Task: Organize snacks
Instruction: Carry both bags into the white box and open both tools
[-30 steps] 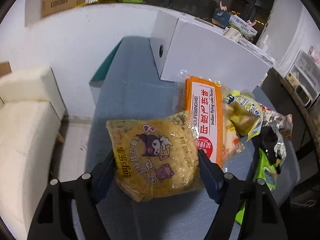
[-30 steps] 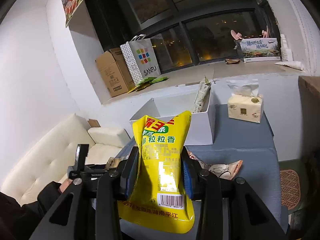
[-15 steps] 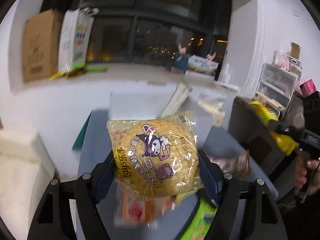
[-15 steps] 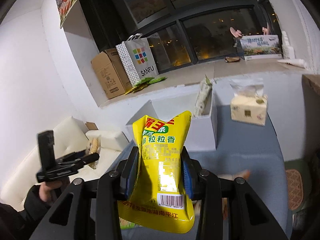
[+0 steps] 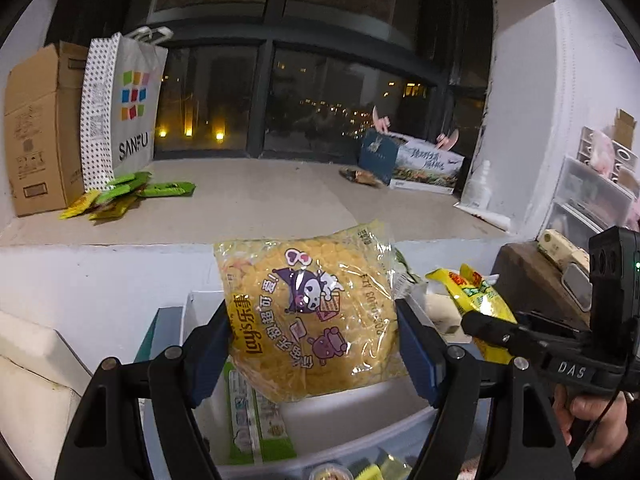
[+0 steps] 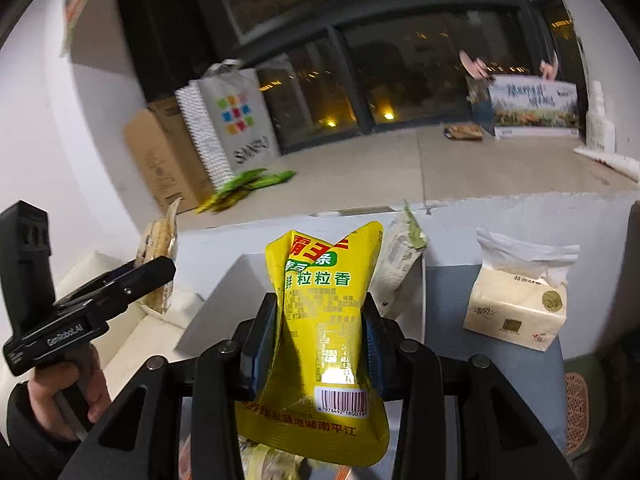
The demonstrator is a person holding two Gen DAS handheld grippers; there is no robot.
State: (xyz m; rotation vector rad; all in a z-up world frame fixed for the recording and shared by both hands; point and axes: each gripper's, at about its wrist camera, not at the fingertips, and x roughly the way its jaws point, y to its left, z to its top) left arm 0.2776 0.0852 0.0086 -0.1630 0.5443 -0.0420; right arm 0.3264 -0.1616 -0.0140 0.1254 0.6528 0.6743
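Carrying a puffy clear bag of yellow corn snacks with a purple cartoon print (image 5: 312,316) in my left gripper (image 5: 312,344), jaws about half open and pressed on its two side edges, I hold it above the white open-topped cardboard box (image 5: 360,412) because, as I judge it, that is where the snacks go. Its printed face looks at the camera, with the long axis tipped toward one o'clock. At three o'clock my right gripper (image 6: 320,344), jaws narrow, pinches the waist of a glossy yellow pouch with green lettering (image 6: 324,320), which stands upright, barcode end down, toward the same box.
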